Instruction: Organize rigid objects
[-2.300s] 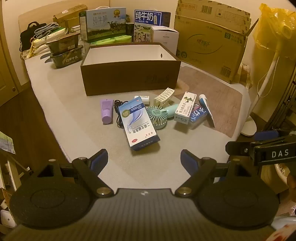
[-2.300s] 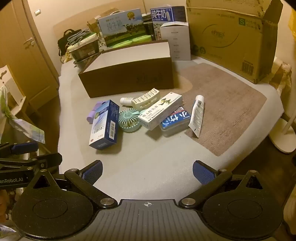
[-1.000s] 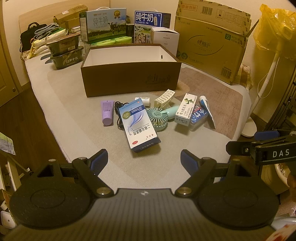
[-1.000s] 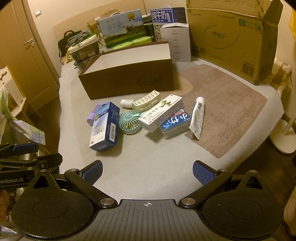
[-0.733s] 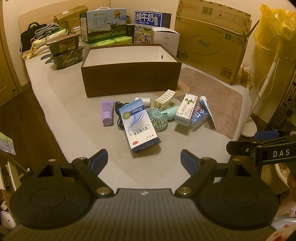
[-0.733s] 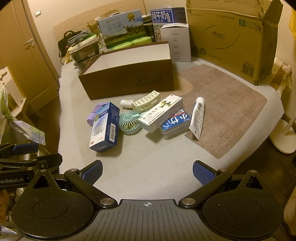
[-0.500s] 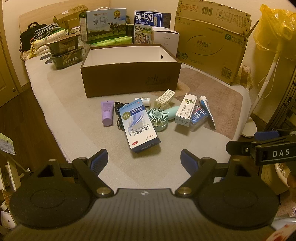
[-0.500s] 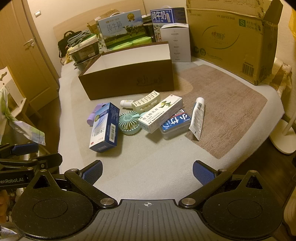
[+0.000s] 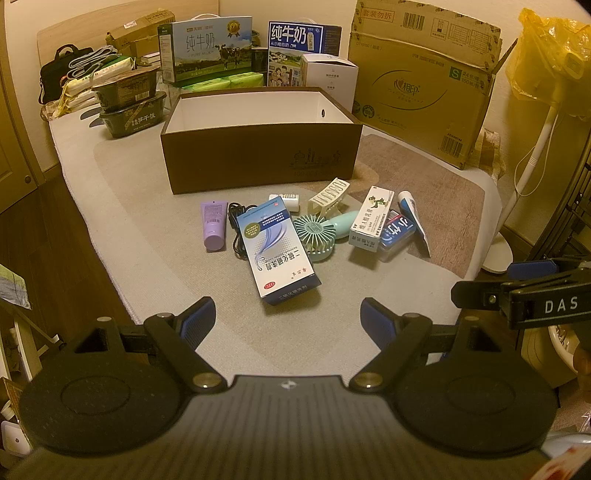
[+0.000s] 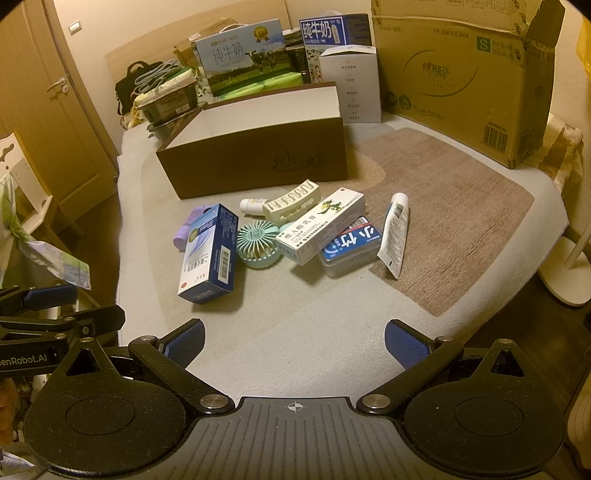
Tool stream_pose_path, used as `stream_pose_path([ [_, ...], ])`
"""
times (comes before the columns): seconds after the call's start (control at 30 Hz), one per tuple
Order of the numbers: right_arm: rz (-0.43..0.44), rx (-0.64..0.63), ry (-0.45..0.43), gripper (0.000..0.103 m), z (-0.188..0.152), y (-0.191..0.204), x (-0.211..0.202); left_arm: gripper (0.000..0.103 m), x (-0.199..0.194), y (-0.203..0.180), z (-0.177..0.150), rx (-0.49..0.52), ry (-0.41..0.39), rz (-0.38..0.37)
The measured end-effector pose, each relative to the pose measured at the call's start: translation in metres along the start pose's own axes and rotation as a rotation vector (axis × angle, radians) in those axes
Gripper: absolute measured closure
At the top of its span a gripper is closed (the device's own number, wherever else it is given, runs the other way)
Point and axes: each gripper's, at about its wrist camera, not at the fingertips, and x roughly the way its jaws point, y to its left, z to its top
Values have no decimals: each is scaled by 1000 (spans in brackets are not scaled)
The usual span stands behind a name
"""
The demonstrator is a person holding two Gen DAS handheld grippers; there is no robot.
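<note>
Left gripper (image 9: 288, 314) low in frame, fingers (image 9: 195, 319) released; blue medicine box (image 9: 275, 251) just above the gap, centre. Right gripper (image 10: 294, 339) likewise spread, empty; same box upper left of its fingers (image 10: 404, 343).

I am working in a home bedroom: a mattress (image 9: 122, 206) against a wooden headboard (image 9: 92, 26), a closet door (image 10: 55, 122), a standing fan (image 9: 532, 158), stacked milk cartons (image 9: 207, 48) and a big cardboard box (image 9: 421, 77) stored along the wall.
</note>
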Motion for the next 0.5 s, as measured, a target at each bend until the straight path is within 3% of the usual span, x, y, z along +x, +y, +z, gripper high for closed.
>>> stream_pose_path([
  [0.5,1,1,-1,0,0,0,1,19,0,1,4,0,1,1],
])
